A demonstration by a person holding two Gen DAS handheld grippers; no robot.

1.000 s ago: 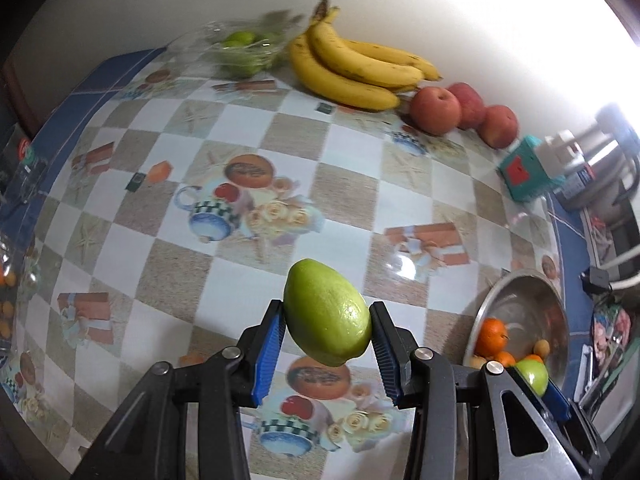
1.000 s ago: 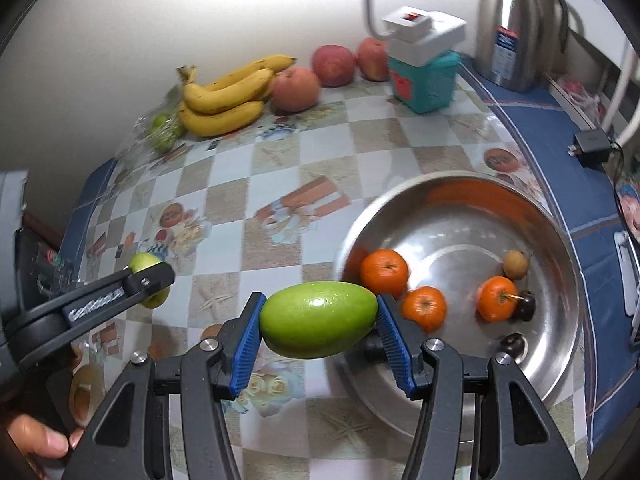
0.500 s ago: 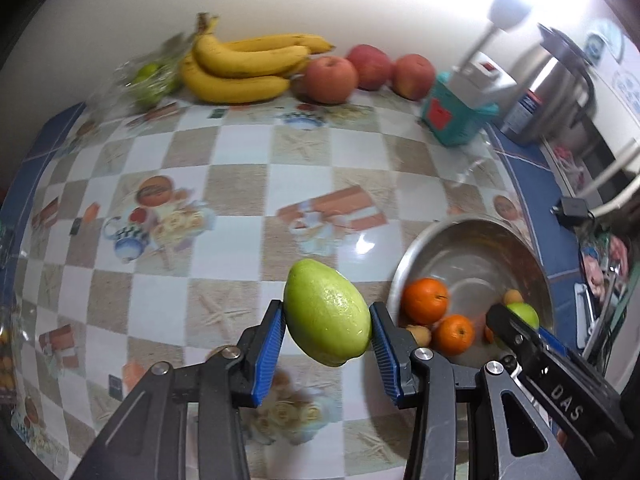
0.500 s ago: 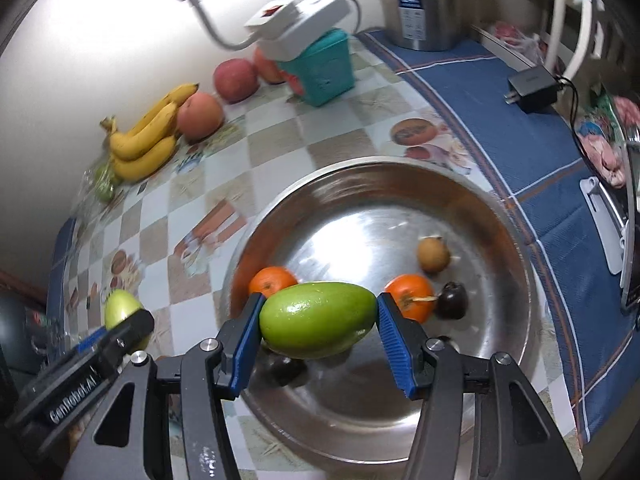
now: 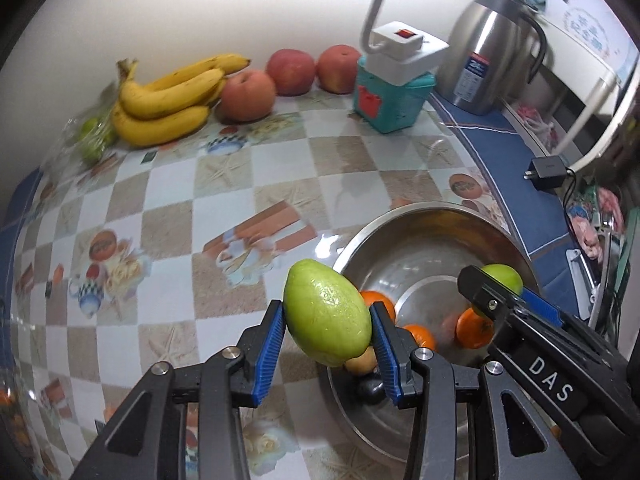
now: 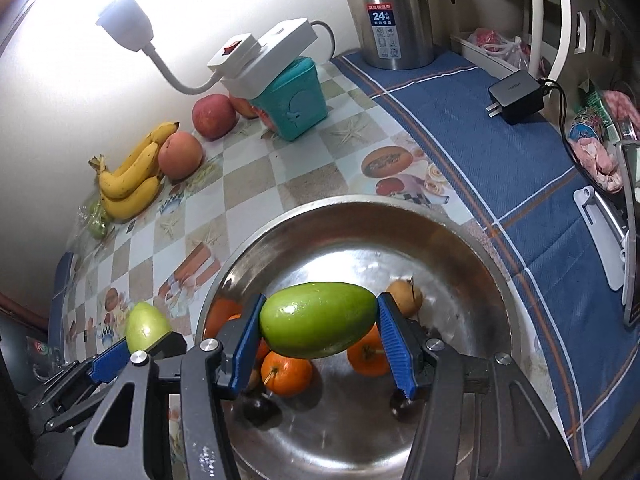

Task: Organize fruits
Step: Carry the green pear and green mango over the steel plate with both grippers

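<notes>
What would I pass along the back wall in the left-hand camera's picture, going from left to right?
Bag of green fruit → bananas → three apples → teal box with a white power strip on top → steel jug.

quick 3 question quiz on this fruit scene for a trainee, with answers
1. True or false: the left gripper is shut on a pale green oval fruit.
2. Which lies inside the round steel bowl? A) yellow bananas B) small orange tangerines C) red apples
3. Fill in: the right gripper holds its darker green oval fruit above the ____.

Key
1. True; both blue pads press on it.
2. B; bananas and apples lie by the wall.
3. Bowl.
</notes>
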